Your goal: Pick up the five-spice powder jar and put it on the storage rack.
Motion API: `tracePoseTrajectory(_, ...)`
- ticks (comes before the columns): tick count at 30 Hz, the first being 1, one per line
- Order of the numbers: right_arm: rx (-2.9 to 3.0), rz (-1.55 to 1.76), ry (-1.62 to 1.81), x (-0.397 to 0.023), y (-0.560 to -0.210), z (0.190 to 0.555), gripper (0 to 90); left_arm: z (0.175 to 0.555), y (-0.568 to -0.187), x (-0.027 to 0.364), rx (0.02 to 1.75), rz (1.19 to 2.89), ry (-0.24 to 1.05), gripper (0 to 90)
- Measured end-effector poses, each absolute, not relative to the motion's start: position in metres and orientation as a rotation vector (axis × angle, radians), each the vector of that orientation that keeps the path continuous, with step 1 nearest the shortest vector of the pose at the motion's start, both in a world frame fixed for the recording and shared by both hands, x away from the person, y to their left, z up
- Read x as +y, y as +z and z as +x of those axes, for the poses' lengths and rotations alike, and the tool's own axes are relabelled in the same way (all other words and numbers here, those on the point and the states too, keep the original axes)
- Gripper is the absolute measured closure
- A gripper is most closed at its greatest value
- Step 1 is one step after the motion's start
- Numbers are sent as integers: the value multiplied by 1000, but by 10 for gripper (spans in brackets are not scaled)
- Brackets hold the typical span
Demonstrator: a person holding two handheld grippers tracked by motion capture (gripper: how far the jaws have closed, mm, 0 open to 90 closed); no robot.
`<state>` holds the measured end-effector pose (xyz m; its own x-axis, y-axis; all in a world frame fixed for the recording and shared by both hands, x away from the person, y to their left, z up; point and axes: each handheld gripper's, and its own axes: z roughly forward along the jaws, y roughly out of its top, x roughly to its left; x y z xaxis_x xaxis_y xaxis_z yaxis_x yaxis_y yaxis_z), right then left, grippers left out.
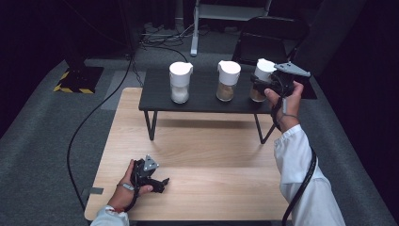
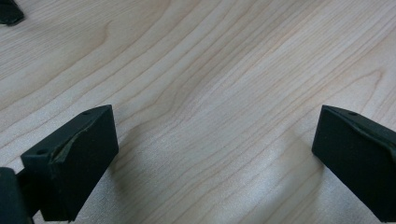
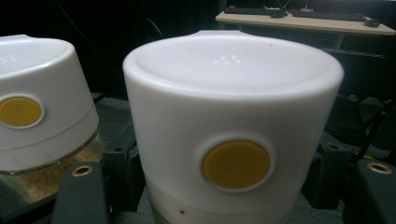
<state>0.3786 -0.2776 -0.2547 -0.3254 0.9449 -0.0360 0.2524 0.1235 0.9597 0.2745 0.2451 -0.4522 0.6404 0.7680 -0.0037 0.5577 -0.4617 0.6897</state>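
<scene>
- The right gripper (image 1: pixel 261 87) is clamped on the right-hand clear glass jar with a tall white plastic lid (image 1: pixel 261 80); its jaws grip the jar's sides below the lid, as the right gripper view shows with the lid (image 3: pixel 233 126) between the two black jaws
- That jar stands upright, long axis vertical, at the right end of the low black metal shelf (image 1: pixel 202 96) that sits on the far part of the pale wooden table (image 1: pixel 202 160)
- The gripper reaches in level from the jar's right and near side, so any lift would likely go straight up, clear of the shelf top
- Just to its left stands the middle jar with brown contents (image 1: pixel 227 80), near but apart; the left jar with white contents (image 1: pixel 180 82) is further along
- The left gripper (image 1: pixel 160 181) rests near the table's front edge, well apart from the shelf, its jaws spread wide with only bare wood between them
- No writing can be read; each lid bears a round yellow button (image 3: pixel 236 164), and small raised dots on top are too faint to make out
</scene>
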Motion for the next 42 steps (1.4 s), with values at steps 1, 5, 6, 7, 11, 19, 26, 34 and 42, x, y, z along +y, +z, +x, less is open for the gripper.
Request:
tracePoseTrajectory(1, 1694, 1173, 1238, -278, -255, 379, 294, 274, -452, 245, 1028, 2191, 406, 0)
tracePoseTrajectory(5, 1691, 1174, 1238, -278, -257, 379, 294, 274, -452, 245, 1028, 2191, 406, 0)
tracePoseTrajectory(6, 1692, 1173, 1238, -278, -257, 379, 294, 274, -452, 245, 1028, 2191, 406, 0)
tracePoseTrajectory(7, 1693, 1173, 1236, -277, -257, 379, 294, 274, -452, 245, 1028, 2191, 406, 0)
tracePoseTrajectory(11, 1695, 1175, 1237, -278, -259, 380, 294, 274, -452, 245, 1028, 2191, 406, 0)
tracePoseTrajectory(19, 1696, 1176, 1233, -278, -264, 380, 293, 274, -452, 245, 1028, 2191, 406, 0)
tracePoseTrajectory(26, 1695, 1174, 1232, -279, -266, 380, 292, 274, -452, 245, 1028, 2191, 407, 0)
tracePoseTrajectory(34, 1691, 1168, 1242, -282, -267, 377, 286, 274, -452, 245, 1028, 2191, 406, 0)
tracePoseTrajectory(42, 1698, 1167, 1242, -281, -269, 378, 257, 274, -452, 245, 1029, 2191, 406, 0)
